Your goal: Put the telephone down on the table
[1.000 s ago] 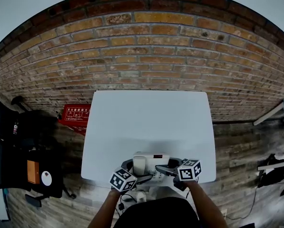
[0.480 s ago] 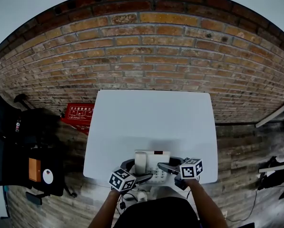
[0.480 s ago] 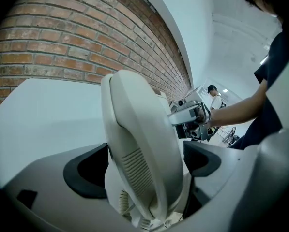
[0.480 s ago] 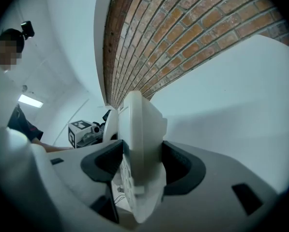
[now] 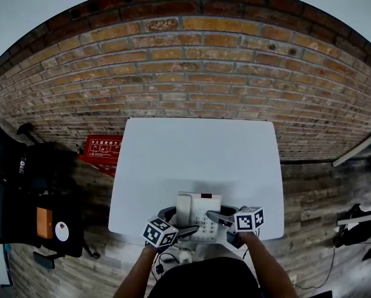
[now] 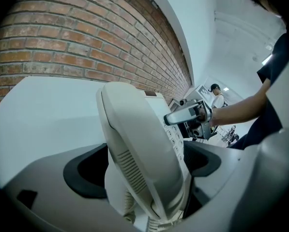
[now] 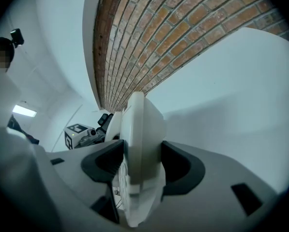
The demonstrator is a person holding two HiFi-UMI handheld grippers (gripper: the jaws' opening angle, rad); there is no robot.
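Head view: a white counter (image 5: 197, 154) stands against a brick wall (image 5: 191, 61). A pale telephone (image 5: 199, 210) sits over the counter's near edge, its handset lying along its left side. The left gripper (image 5: 178, 223) and the right gripper (image 5: 221, 219) reach in from the person's arms and flank the telephone's near end. Whether the telephone rests on the counter or hangs just above it cannot be told here. On the floor to the left lie a red sign (image 5: 101, 151) and a black chair (image 5: 11, 185).

Left gripper view: the dark fingers (image 6: 83, 170) are clenched on the telephone, one on each side of its handset end. The keypad shows behind the handset, and the right gripper appears beyond it.

Right gripper view: the telephone's thin edge stands between this gripper's fingers (image 7: 183, 168), which are closing and touch it on both sides. White counter and brick wall lie beyond, and the left gripper's marker cube (image 7: 76, 132) shows at the left.
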